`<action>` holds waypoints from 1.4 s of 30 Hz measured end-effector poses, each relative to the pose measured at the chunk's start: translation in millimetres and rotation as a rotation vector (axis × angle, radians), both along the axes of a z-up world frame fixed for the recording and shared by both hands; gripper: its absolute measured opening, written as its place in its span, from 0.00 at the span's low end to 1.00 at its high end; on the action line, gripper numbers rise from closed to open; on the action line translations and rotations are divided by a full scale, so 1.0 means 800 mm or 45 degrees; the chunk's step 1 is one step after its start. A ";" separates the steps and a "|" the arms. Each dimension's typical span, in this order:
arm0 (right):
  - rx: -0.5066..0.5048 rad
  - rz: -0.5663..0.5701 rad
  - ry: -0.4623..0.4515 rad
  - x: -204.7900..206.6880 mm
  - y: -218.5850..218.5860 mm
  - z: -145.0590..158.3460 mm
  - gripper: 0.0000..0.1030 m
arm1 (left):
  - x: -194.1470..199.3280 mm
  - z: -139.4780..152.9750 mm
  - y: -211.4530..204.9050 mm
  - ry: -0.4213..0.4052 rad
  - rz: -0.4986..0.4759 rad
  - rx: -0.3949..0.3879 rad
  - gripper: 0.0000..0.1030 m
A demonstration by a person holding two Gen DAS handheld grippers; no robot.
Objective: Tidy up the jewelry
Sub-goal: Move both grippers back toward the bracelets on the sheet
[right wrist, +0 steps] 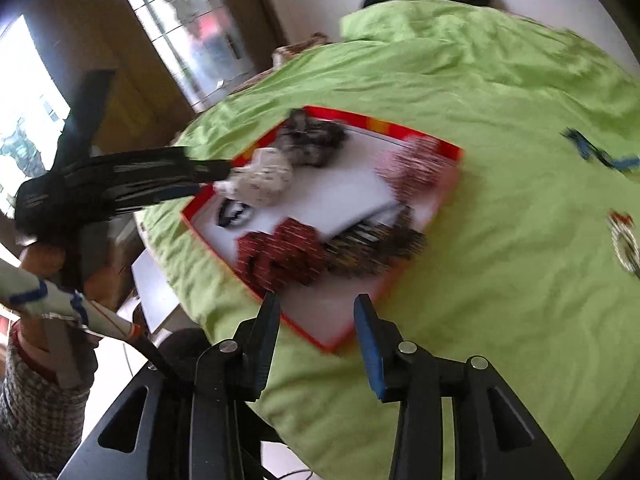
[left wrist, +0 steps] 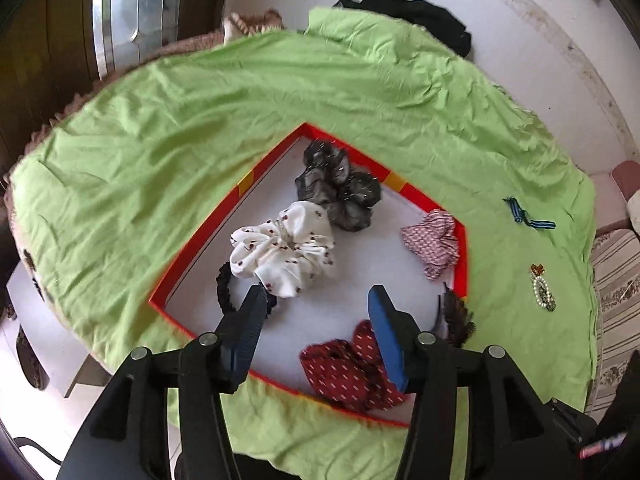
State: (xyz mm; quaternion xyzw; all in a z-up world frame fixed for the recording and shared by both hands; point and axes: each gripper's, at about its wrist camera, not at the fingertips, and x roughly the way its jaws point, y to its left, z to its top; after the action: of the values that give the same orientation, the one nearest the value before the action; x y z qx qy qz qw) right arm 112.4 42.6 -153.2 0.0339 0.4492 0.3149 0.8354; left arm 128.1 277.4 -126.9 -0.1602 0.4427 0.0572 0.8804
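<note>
A red-rimmed white box point(left wrist: 200, 236) lies on a green cloth point(left wrist: 160, 120). In it are a white cherry-print scrunchie point(left wrist: 284, 252), a grey scrunchie point(left wrist: 340, 192), a pink striped one point(left wrist: 432, 240), a dark red dotted one point(left wrist: 348, 368), a black hair band point(left wrist: 224, 288) and a feathered clip point(left wrist: 456, 316). My left gripper point(left wrist: 318, 292) is open above the box's near part, with nothing between its fingers. In the blurred right wrist view my right gripper point(right wrist: 318, 300) is open over the near corner of the box point(right wrist: 208, 236), also with nothing in it.
A blue striped ribbon point(left wrist: 528, 216) and a pearl brooch point(left wrist: 542, 288) lie on the cloth right of the box. Dark clothing point(left wrist: 420, 16) sits at the far edge. A person's hand point(right wrist: 40, 260) holds the left tool at the left.
</note>
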 end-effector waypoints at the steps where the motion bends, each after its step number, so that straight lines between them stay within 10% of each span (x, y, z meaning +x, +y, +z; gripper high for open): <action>1: -0.002 -0.029 0.012 -0.002 -0.014 -0.004 0.40 | -0.005 0.003 -0.008 -0.011 -0.003 0.020 0.50; 20: -0.011 -0.308 0.030 -0.044 -0.146 -0.041 0.40 | -0.078 0.034 -0.184 -0.142 -0.152 0.452 0.53; 42: 0.066 -0.504 0.066 -0.053 -0.237 -0.060 0.42 | -0.078 0.026 -0.254 -0.092 -0.275 0.507 0.57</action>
State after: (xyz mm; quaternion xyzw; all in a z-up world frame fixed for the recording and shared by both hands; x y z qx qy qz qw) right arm 69.7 -146.9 -201.1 0.1510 0.4468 0.1551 0.8680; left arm 65.4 74.0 -106.5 0.0630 0.4055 0.0431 0.9109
